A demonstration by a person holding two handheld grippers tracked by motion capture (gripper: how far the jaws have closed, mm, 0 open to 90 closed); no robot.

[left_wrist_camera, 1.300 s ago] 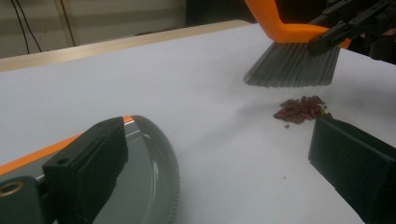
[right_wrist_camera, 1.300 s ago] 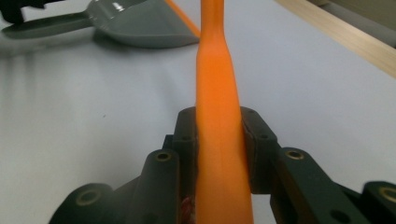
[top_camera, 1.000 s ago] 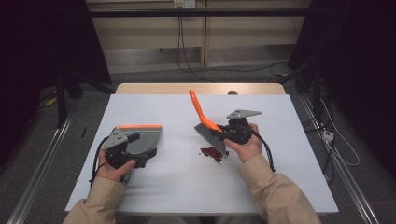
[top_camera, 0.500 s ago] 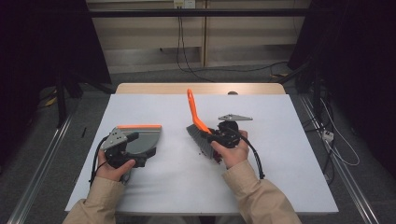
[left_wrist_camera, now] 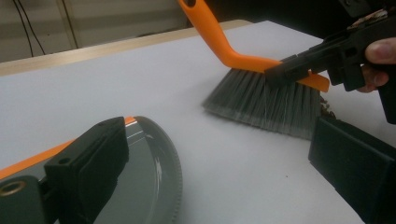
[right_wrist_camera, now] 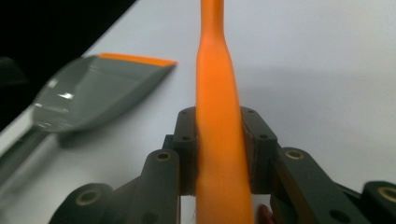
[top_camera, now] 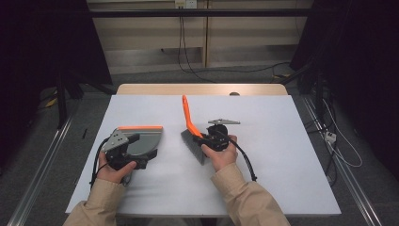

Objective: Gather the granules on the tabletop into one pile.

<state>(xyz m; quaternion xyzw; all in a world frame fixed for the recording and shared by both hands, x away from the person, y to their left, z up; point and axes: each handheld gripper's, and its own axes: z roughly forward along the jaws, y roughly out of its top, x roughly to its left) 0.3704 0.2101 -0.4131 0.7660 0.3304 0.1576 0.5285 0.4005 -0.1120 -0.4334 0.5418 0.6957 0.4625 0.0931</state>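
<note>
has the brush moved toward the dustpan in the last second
Yes. In the high view the brush has swept left across the table, closing on the dustpan, which stayed put; a gap remains.

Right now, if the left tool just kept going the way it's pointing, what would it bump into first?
Probably the grey bristles of the brush, which lie straight ahead of the left tool across bare table. Depth is hard to judge.

Table point(top_camera: 282, 141) evenly lit from above, surroundings dark; near jaws blur (both gripper views), glare on dustpan point(right_wrist_camera: 65, 95).
</note>
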